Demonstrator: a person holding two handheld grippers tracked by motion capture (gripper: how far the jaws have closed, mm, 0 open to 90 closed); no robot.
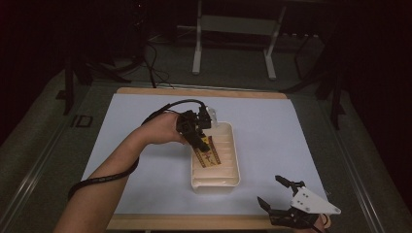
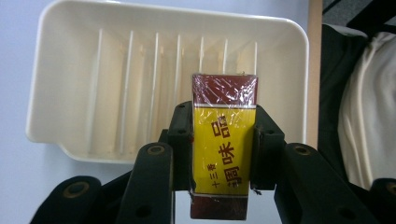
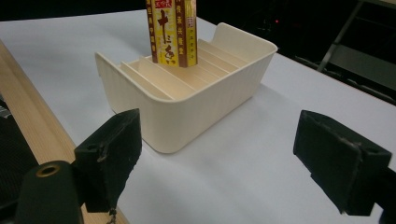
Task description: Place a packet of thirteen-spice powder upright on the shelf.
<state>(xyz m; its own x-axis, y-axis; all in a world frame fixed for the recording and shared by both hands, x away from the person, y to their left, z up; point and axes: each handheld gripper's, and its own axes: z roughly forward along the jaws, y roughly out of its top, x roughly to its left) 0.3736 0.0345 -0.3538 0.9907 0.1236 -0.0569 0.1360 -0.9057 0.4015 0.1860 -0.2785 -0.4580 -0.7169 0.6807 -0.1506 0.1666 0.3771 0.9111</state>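
Seen from the high view: left gripper (image 1: pixel 203 141) over the cream tray (image 1: pixel 232 145) near the middle of the white mat (image 1: pixel 272 126), pinching a yellow-and-maroon box (image 1: pixel 208 154) held inside the tray's left half. Right gripper (image 1: pixel 278 194) at the near right edge of the table, well apart from the tray, jaws spread with nothing between them.

Seen from the left gripper view: box (image 2: pixel 224 144) clamped by its two long sides between the black jaws, yellow face with red characters turned to the camera, ribbed tray floor (image 2: pixel 140 93) beyond it.

Seen from the right gripper view: box (image 3: pixel 172 32) standing upright in the tray (image 3: pixel 187 107), its lower end among the ribs; whether touching the floor, impossible to tell. Own jaws wide apart, bare white mat (image 3: pixel 261 154) between them, wooden table edge (image 3: pixel 28 98) at left.
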